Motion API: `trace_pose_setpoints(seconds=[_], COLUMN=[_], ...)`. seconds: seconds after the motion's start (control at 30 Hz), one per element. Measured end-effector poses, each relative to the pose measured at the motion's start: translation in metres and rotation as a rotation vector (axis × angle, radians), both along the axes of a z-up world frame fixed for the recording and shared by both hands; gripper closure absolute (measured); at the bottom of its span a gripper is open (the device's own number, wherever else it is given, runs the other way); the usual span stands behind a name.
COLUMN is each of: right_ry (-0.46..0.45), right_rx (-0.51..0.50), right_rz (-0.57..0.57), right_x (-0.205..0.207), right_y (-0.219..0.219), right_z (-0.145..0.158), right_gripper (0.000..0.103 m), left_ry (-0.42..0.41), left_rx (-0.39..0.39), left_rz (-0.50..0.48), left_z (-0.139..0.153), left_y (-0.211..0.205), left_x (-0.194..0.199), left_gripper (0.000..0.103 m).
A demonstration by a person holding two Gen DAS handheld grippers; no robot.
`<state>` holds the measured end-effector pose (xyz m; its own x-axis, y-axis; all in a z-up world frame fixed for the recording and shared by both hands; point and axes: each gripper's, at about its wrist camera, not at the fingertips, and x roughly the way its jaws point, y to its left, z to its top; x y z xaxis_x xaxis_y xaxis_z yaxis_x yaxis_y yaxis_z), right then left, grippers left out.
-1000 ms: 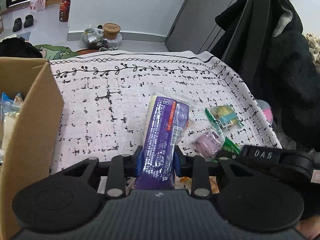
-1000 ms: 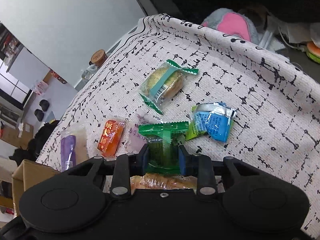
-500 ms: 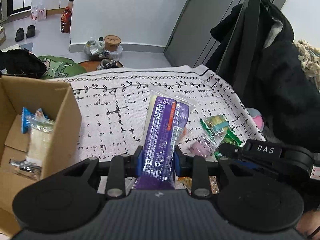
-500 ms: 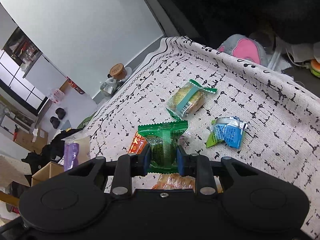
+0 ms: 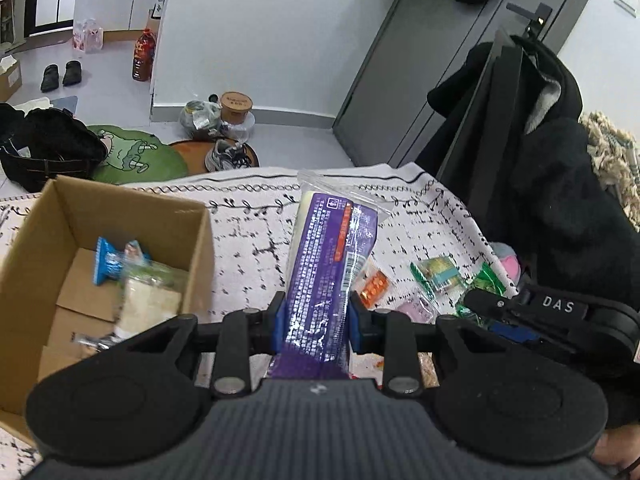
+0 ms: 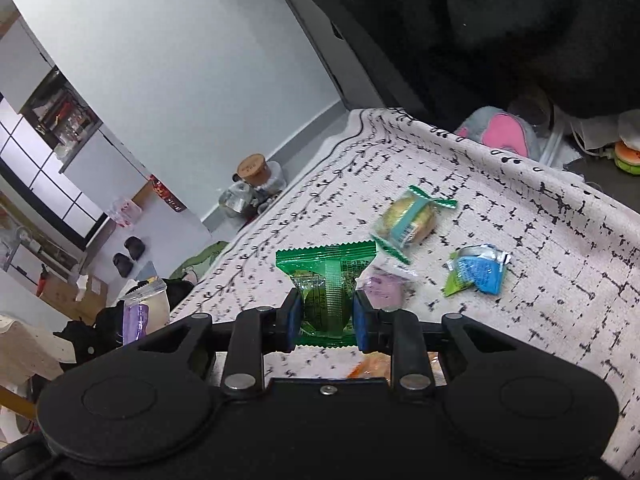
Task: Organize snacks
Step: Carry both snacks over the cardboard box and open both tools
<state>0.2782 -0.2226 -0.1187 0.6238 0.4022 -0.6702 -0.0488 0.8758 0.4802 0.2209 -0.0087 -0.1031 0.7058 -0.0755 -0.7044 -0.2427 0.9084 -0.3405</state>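
Two grips are seen: a long purple packet (image 5: 325, 280) is clamped between the nearly closed pads of the left gripper (image 5: 318, 326), above the patterned cloth (image 5: 248, 248). A green packet (image 6: 326, 292) is pinched by the right gripper (image 6: 325, 326). At ten o'clock of the left gripper stands a cardboard box (image 5: 60, 216); loose snacks (image 6: 406, 222) lie at one o'clock of the right.

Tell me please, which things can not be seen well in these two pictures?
- Left wrist view: the purple packet has its lower end hidden behind the left gripper; its print is too small to read.
- Left wrist view: the cardboard box is cut off by the left edge.
- Right wrist view: an orange packet is mostly hidden behind the right gripper, which is shut on the green packet.
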Motion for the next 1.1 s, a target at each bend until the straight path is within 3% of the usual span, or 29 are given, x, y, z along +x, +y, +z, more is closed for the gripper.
trace_pose_setpoints(seconds=[0.6,1.1], right_ry=[-0.024,-0.020], right_rx=[0.027,0.031], right_rz=[0.041,0.116], right_x=[-0.028,-0.037], right_y=[0.059,0.113], right_z=[0.021,0.025], right_gripper=[0.077,0.077], left_ry=[-0.020,0.065], left_rx=[-0.019,-0.049], left_rz=[0.068,0.199], left_z=[0.017,0.000], left_y=[0.062,0.124], left_x=[-0.022,-0.039], left_gripper=[0.074,0.074])
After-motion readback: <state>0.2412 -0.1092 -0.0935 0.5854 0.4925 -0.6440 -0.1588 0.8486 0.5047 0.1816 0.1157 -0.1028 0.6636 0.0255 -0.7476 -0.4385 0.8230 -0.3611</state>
